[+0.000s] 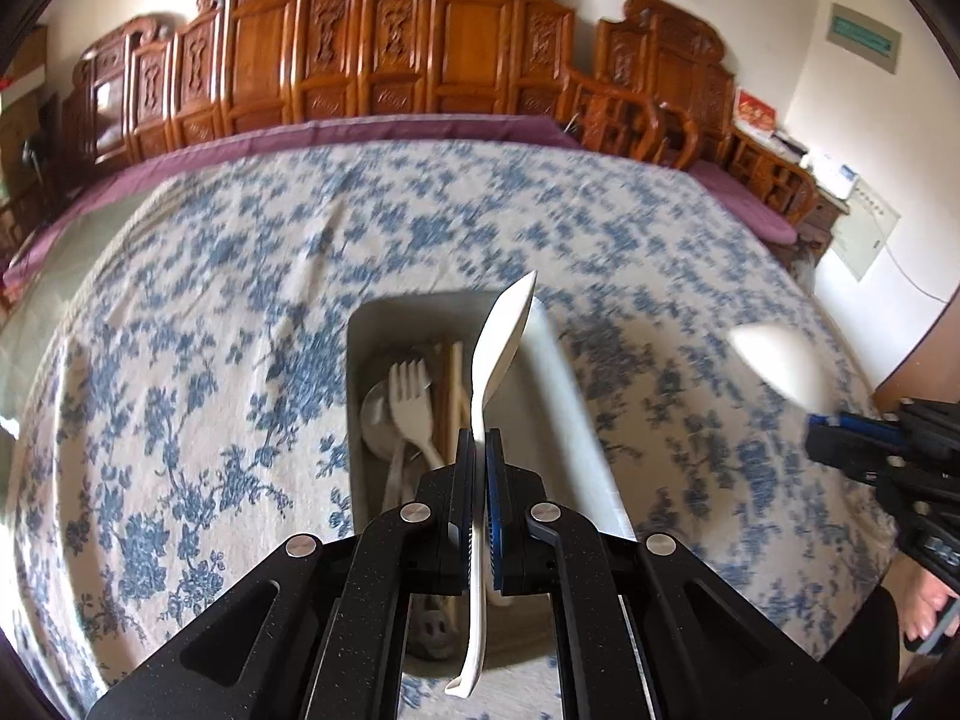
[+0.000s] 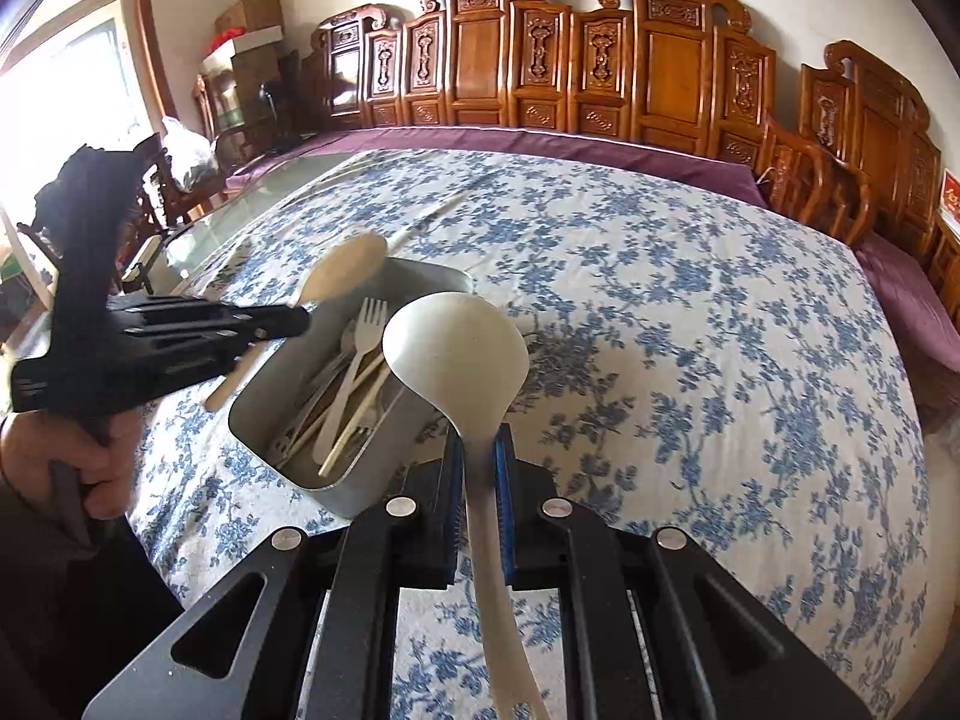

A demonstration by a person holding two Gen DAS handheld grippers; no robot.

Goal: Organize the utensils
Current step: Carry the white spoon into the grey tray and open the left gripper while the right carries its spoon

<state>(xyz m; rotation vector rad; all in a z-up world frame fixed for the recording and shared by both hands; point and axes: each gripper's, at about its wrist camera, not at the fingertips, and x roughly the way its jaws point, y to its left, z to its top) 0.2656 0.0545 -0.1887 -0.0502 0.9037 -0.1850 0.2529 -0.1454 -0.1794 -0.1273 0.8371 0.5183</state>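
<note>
Now spoon (image 1: 501, 342) within left gripper (image 1: 478, 444)

White cloth (image 2: 690, 312) with blue flowers, grey tray (image 2: 336, 489), white fork (image 1: 411, 402), cream ladle (image 2: 456, 348), black grippers

Two spoons (image 2: 456, 348) (image 2: 345, 270), one tray (image 2: 336, 486), perhaps two forks (image 2: 360, 342).

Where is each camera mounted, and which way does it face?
Left wrist: on the left hand-held gripper, looking down its fingers at the white plastic spoon over the grey metal tray.
Right wrist: on the right hand-held gripper, gripping the pale ladle; a hand shows.
Shared: tray, blue floral tablecloth.
</note>
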